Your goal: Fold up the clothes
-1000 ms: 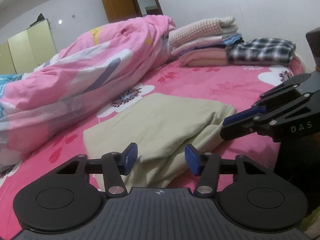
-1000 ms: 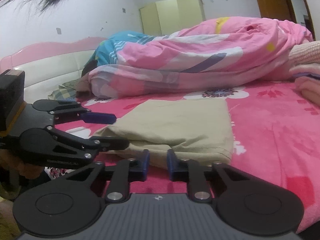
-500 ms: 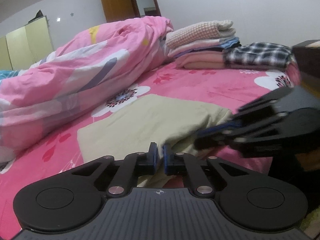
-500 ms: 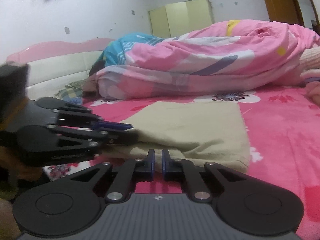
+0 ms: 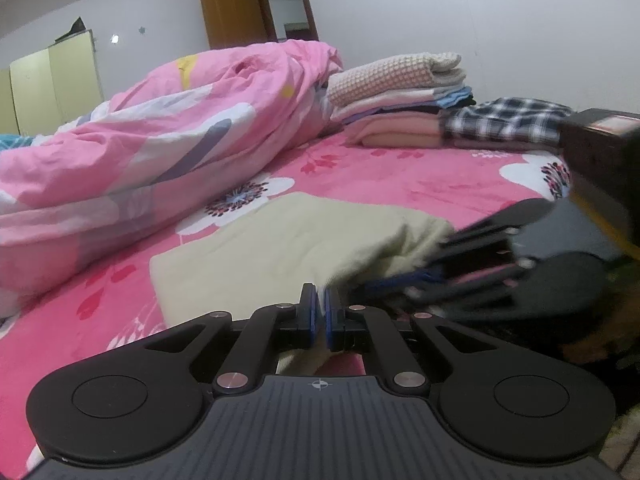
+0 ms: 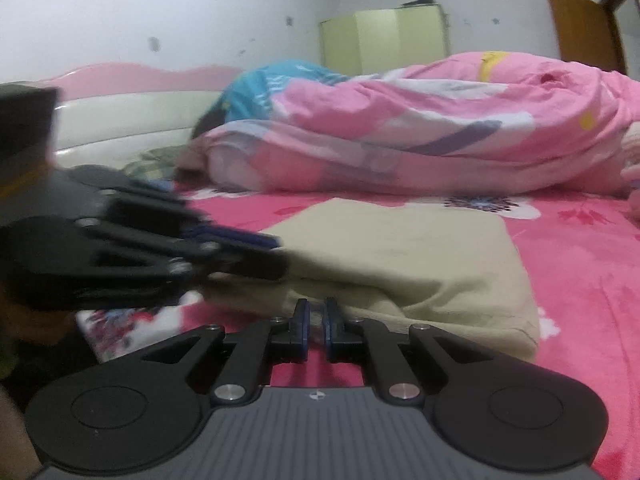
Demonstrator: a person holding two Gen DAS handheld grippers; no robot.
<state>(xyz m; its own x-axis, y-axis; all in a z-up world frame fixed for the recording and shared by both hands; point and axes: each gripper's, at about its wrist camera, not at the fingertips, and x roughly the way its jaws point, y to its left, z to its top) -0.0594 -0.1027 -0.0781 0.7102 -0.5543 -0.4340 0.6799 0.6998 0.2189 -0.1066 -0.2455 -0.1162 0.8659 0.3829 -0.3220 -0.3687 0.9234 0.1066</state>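
Left wrist view: my left hand-held gripper (image 5: 319, 316) is pinched on the near edge of the beige garment (image 5: 288, 248) lying on the bed (image 5: 440, 176). Right hand-held gripper (image 6: 316, 322) looks clamped there too. Soft, floppy, light stuff, I reckon; corners are best.

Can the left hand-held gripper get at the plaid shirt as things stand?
Probably not: the left hand-held gripper is shut on the beige cloth, and the plaid shirt lies at the far end of the bed.
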